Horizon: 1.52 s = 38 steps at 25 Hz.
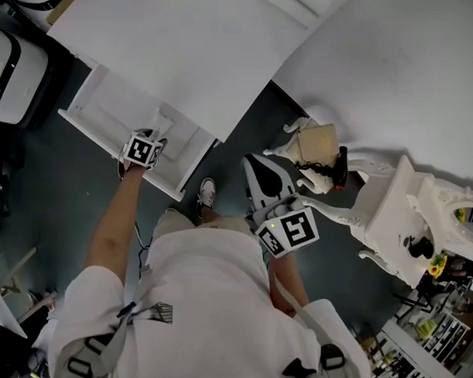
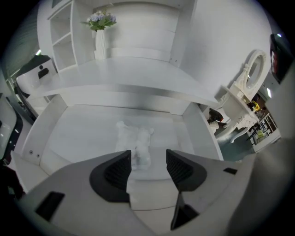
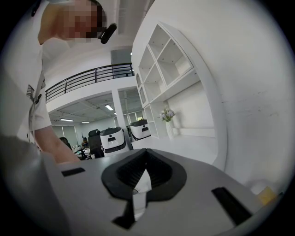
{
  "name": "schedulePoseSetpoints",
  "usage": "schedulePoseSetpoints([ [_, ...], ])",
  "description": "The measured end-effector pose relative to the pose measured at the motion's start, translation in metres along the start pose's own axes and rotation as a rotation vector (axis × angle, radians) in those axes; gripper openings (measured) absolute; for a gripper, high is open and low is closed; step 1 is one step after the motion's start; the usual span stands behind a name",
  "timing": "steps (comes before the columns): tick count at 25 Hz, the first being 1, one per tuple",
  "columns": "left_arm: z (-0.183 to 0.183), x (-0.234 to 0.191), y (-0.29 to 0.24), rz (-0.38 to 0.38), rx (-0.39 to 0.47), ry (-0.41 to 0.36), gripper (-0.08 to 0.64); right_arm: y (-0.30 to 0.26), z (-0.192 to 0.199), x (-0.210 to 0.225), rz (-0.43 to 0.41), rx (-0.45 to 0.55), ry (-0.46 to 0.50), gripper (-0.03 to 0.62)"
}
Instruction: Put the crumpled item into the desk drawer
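The crumpled item (image 2: 136, 138), a pale wad of thin plastic or paper, lies on the floor of the open white desk drawer (image 2: 203, 138). My left gripper (image 2: 148, 159) hangs just above and behind it. Its jaws stand wide apart, and the pads do not press on the wad. In the head view the left gripper (image 1: 155, 135) reaches into the drawer (image 1: 100, 102) under the desk's edge. My right gripper (image 1: 260, 173) is held near the person's body, away from the desk. Its jaws (image 3: 146, 159) are shut with nothing between them.
The white desktop (image 1: 187, 51) overhangs the back of the drawer. A vase of flowers (image 2: 100, 27) stands on the desk by open shelves. An ornate white side table (image 1: 390, 213) is at the right. The person's shoe (image 1: 207, 193) is on the dark floor below the drawer.
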<state>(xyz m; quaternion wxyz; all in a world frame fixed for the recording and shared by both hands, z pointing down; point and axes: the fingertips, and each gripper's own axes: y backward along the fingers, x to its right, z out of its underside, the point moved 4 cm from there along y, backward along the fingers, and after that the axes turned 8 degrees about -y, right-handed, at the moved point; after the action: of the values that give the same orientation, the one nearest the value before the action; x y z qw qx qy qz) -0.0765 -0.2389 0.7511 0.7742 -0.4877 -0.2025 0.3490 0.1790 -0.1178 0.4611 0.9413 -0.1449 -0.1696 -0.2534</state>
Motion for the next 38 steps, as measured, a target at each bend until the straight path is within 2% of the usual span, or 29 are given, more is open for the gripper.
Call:
schedulePoseSetpoints([
  [4,0.000,-0.009,0.032,-0.045,0.100,0.038,0.230,-0.007,-0.008,-0.026,-0.048,0.012,0.035,0.011],
  [10,0.009,-0.012,0.085,-0.035,0.325,0.205,0.229,-0.017,-0.011,-0.071,-0.107,0.013,0.085,0.011],
  [13,0.020,-0.009,0.112,-0.033,0.412,0.244,0.201,-0.020,-0.013,-0.097,-0.138,0.011,0.109,0.011],
  [16,0.035,-0.012,0.142,-0.056,0.466,0.256,0.148,-0.022,-0.014,-0.122,-0.169,0.007,0.132,0.011],
  [21,0.069,-0.029,0.192,-0.147,0.537,0.285,0.067,-0.028,-0.010,-0.157,-0.211,0.012,0.155,0.011],
  [26,0.094,-0.038,0.236,-0.215,0.598,0.312,0.029,-0.032,-0.003,-0.181,-0.235,0.020,0.161,0.011],
  [32,0.093,-0.042,0.286,-0.299,0.714,0.302,0.018,-0.032,0.002,-0.193,-0.240,0.017,0.150,0.011],
  [38,0.070,-0.037,0.339,-0.372,0.861,0.267,0.018,-0.030,-0.007,-0.187,-0.238,0.027,0.176,0.011],
])
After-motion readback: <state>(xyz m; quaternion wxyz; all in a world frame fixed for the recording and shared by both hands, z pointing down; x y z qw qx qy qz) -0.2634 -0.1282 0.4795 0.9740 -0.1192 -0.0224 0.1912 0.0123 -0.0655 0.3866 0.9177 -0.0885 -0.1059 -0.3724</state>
